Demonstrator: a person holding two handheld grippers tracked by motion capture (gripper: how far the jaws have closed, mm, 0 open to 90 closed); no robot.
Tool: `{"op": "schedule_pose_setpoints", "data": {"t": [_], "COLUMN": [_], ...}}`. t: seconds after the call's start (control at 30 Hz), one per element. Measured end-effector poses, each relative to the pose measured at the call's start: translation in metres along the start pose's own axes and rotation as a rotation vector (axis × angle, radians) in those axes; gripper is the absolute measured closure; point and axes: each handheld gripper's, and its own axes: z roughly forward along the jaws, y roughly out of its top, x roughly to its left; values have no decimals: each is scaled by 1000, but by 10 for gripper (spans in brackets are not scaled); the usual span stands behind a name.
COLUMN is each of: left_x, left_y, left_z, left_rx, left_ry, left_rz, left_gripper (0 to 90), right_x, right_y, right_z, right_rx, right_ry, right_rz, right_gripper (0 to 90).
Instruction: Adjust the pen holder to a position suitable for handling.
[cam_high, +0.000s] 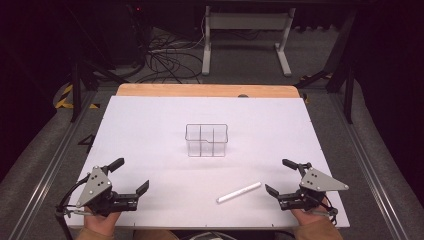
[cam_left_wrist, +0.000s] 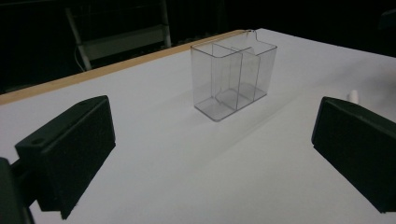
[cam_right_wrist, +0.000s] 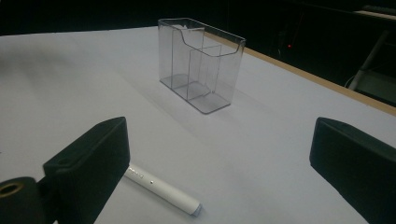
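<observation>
Two grippers rest at the near edge of the white worktop (cam_high: 150, 125), one on either side, each held from below by a hand. Taking the clear plastic holder (cam_high: 206, 140) as the landmark: it stands upright near the middle of the worktop, its inside split by thin walls into several compartments, all of them bare. The left gripper (cam_high: 132, 176) sits well apart from the holder, nearer the person and off to the left, with its jaws spread wide and nothing between them; the left gripper view looks between those two black jaws toward the holder (cam_left_wrist: 233, 79) farther up the surface. The right gripper (cam_high: 281, 176) lies well apart from the holder too, nearer the person and to the right, and its jaws also stand wide with nothing gripped. A white marker (cam_high: 239, 192) lies flat on the worktop, nearer the person than the holder and slightly right of it, between the holder and the right gripper, angled with its far end pointing up and to the right. In the right gripper view the marker (cam_right_wrist: 163, 189) lies just beside the left-hand jaw, partly behind it, touched by neither jaw, with the holder (cam_right_wrist: 201, 63) beyond.
</observation>
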Motion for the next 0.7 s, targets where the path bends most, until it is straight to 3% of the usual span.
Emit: {"op": "schedule_pose_setpoints", "data": {"t": [0.7], "left_x": [-4], "left_y": [41], "left_z": [42], "left_rx": [12], "left_ry": [-158], "left_rz": [27], "left_gripper": [6], "right_x": [0], "right_y": [-6], "right_z": [1], "right_rx": [22], "right_ry": [19], "right_rz": [27], "right_gripper": [55]}}
